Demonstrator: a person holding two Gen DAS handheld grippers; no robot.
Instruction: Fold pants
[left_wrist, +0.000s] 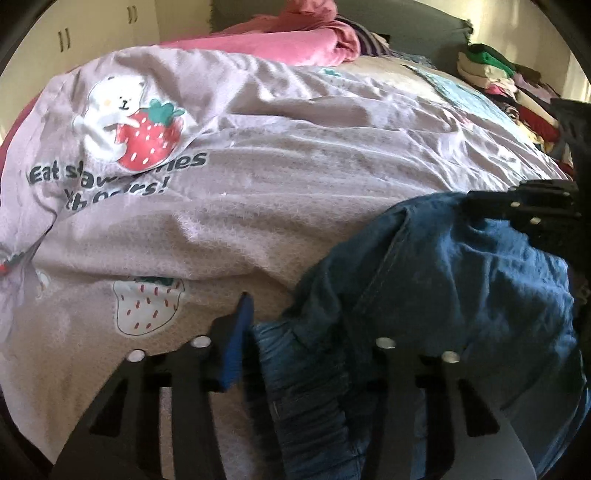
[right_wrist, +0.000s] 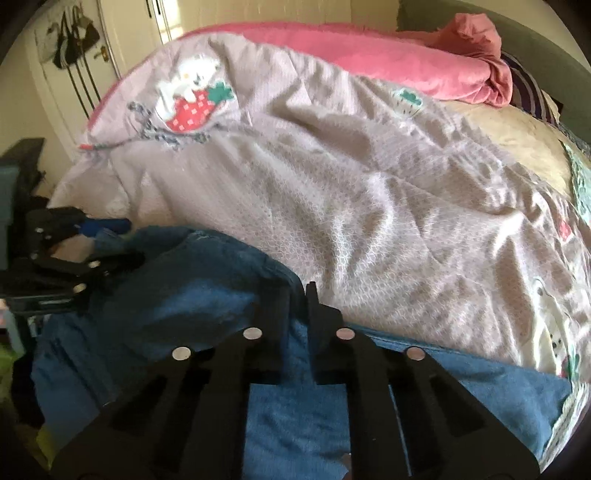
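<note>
Blue denim pants (left_wrist: 443, 295) lie bunched at the near edge of a bed and also show in the right wrist view (right_wrist: 177, 295). My left gripper (left_wrist: 295, 332) has its jaws wide apart, with the elastic waistband lying between them; the left finger's blue pad (left_wrist: 236, 343) stands clear of the cloth. My right gripper (right_wrist: 297, 295) is shut on a fold of the pants. It shows at the right in the left wrist view (left_wrist: 524, 206), and the left gripper shows at the left in the right wrist view (right_wrist: 92, 240).
A lilac quilt (left_wrist: 277, 184) printed with bears and strawberries covers the bed. A pink blanket (right_wrist: 388, 70) lies at the far side. A pile of folded clothes (left_wrist: 498, 74) sits at the far right. A wardrobe door (right_wrist: 74, 74) stands at left.
</note>
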